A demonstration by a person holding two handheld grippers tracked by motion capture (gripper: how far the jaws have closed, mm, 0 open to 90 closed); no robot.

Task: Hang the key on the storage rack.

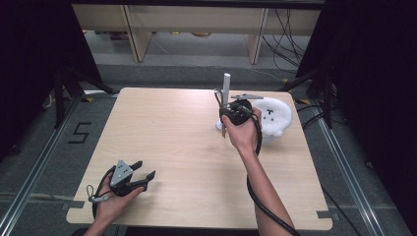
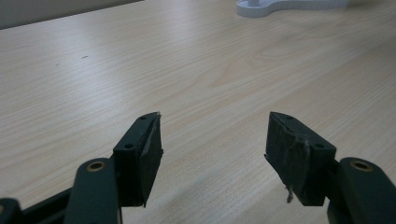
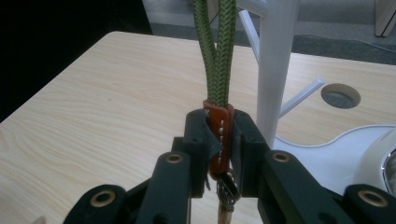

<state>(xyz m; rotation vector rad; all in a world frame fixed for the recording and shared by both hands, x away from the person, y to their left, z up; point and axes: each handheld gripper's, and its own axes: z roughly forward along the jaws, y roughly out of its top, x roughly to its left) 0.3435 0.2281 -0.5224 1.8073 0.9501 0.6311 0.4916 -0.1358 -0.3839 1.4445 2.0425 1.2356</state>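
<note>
The right claw (image 3: 219, 140) is clamped on the brown leather tab (image 3: 219, 135) of a green braided cord loop (image 3: 215, 51), its two black jaws pressed against either side of the tab so that hardly any gap shows. The two strands of cord rise straight up from the tab and leave the top of the right gripper view. Below the tab hangs a small metal ring (image 3: 228, 189) (what it carries is too blurred to tell).

Just beside the cord stands a white peg stand (image 3: 275, 70), an upright post with thin pegs slanting out of it, set on a flat white base (image 3: 322, 154). In the high view the right claw (image 1: 225, 105) is held up at that post (image 1: 226, 87), near the far right part of the surface (image 1: 172, 128), with the cord loop (image 1: 217, 97) beside the post. A white plush toy (image 1: 273, 117) with small black marks sits just to the right of the hand, close to the right edge.

The left claw (image 1: 145, 169) rests near the front left corner of the surface, well apart from the stand. Its jaws stand wide open with nothing between them, and bare wood (image 2: 187, 70) shows through the gap in the left gripper view.
</note>
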